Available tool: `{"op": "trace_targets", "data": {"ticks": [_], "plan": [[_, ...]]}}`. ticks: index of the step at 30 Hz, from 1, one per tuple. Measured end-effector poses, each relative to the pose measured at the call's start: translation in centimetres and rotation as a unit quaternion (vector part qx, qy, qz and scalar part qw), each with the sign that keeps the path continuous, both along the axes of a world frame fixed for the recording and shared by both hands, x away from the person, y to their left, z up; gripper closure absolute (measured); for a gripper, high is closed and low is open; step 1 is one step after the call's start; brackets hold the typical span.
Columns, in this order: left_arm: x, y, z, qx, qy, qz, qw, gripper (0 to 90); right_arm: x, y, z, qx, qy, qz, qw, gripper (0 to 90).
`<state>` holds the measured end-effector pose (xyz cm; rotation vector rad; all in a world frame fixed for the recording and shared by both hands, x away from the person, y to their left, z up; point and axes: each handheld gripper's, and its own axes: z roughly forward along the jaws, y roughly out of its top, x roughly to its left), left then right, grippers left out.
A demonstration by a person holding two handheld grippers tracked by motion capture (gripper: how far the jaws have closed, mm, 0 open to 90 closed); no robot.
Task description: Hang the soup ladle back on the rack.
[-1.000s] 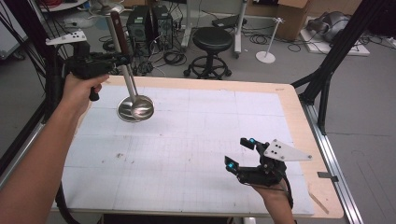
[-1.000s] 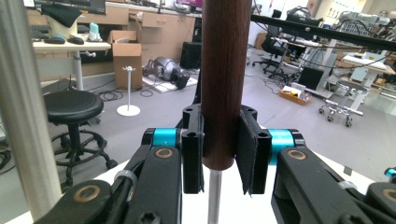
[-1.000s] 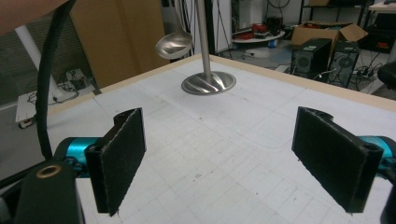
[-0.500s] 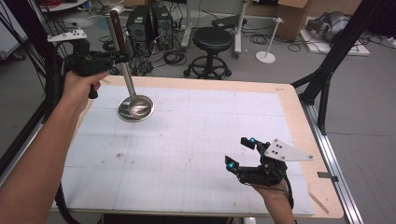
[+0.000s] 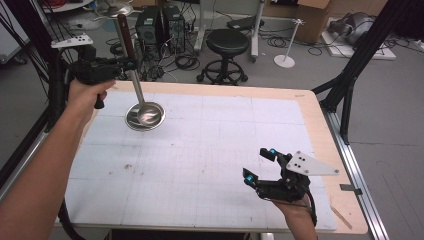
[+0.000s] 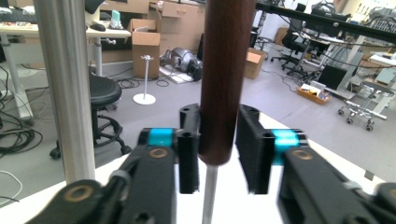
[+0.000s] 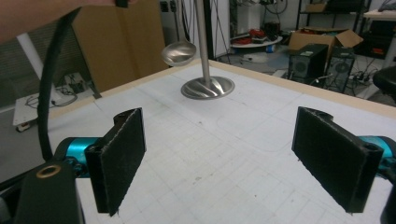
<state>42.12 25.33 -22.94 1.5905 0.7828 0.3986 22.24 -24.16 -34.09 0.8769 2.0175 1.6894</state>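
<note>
A steel ladle stands tilted with its bowl [image 5: 145, 115] resting on the white gridded mat [image 5: 210, 150] at the far left. Its dark wooden handle [image 5: 125, 32] rises between the pads of my left gripper [image 5: 129, 64]. The left gripper's jaws have just been opening. In the left gripper view the handle [image 6: 222, 79] leans by one pad, with a thin gap at the other. My right gripper [image 5: 259, 163] sits low at the near right of the mat, open and holding nothing. In the right gripper view the ladle bowl [image 7: 208, 87] lies far ahead, beyond the wide-apart pads [image 7: 119, 158].
The mat covers a wooden table [image 5: 320, 130]. A black stool [image 5: 227, 45], computer towers [image 5: 160, 22] and cables stand on the floor behind. A black frame leg [image 5: 350, 85] rises at the table's right. A second steel ladle bowl [image 7: 179, 52] hangs beyond the far edge.
</note>
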Motion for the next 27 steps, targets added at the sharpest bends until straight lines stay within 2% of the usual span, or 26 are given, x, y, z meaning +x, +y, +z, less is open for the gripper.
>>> {"op": "trace_targets", "data": {"ticks": [3,4,5,6,8,9,10,11,13,15,16,17,19,23,25,27], "plan": [[-1.4,0.4,-0.4,0.009,-0.012,0.022,0.9996,47.4,0.0,-0.1,-0.2,0.001,0.001,-0.014,0.9999,16.2],[-1.4,0.4,-0.4,0.009,-0.012,0.022,0.9996,42.3,0.0,-0.1,-0.2,0.001,0.001,-0.014,0.9999,16.2],[-2.5,0.9,-0.7,0.003,-0.018,0.027,0.9995,40.2,0.0,-0.1,-0.3,0.001,-0.001,-0.029,0.9996,16.2],[-2.5,0.9,-0.7,0.003,-0.018,0.027,0.9995,38.8,0.0,-0.1,-0.4,-0.004,-0.002,-0.036,0.9993,16.2],[-4.7,1.7,-1.3,-0.004,-0.031,0.035,0.9989,33.8,0.0,-0.2,-0.6,-0.02,-0.003,-0.057,0.9982,16.2],[-4.7,1.7,-1.3,-0.004,-0.031,0.035,0.9989,31.1,0.0,-0.2,-0.6,-0.02,-0.003,-0.057,0.9982,16.2],[-5.6,1.9,-1.7,-0.012,-0.037,0.032,0.9987,29.1,0.0,-0.4,-0.8,-0.037,-0.005,-0.079,0.9962,16.2],[-7.4,2.2,-2.5,-0.024,-0.052,0.029,0.9979,27.3,0.0,-0.5,-1.0,-0.041,-0.004,-0.086,0.9955,16.2],[-9.3,2.3,-3.6,-0.022,-0.067,0.024,0.9972,24.4,-0.1,-0.8,-1.5,-0.044,-0.002,-0.094,0.9946,16.2],[-11.0,2.2,-4.8,-0.017,-0.07,0.024,0.9971,20.9,-0.2,-1.1,-2.0,-0.047,0.003,-0.1,0.9939,16.2],[-11.0,2.2,-4.8,-0.017,-0.07,0.024,0.9971,18.3,-0.2,-1.1,-2.0,-0.047,0.003,-0.1,0.9939,16.2],[-12.5,2.1,-6.0,-0.01,-0.075,0.025,0.9969,15.6,-0.3,-1.4,-2.4,-0.051,0.004,-0.104,0.9932,16.2],[-13.8,2.1,-7.3,-0.022,-0.077,0.016,0.9967,15.3,-0.5,-1.7,-2.7,-0.044,0.002,-0.109,0.993,16.2],[-15.9,1.9,-9.7,-0.011,-0.082,0.009,0.9965,15.5,-0.9,-2.0,-3.1,-0.039,-0.002,-0.116,0.9925,16.2],[-16.4,1.9,-10.2,-0.008,-0.083,0.008,0.9965,15.6,-1.1,-2.0,-3.4,-0.04,-0.002,-0.117,0.9923,16.2],[-17.5,1.9,-11.5,-0.01,-0.085,0.013,0.9963,15.7,-1.3,-2.1,-3.6,-0.043,-0.003,-0.118,0.9921,16.3]]}}
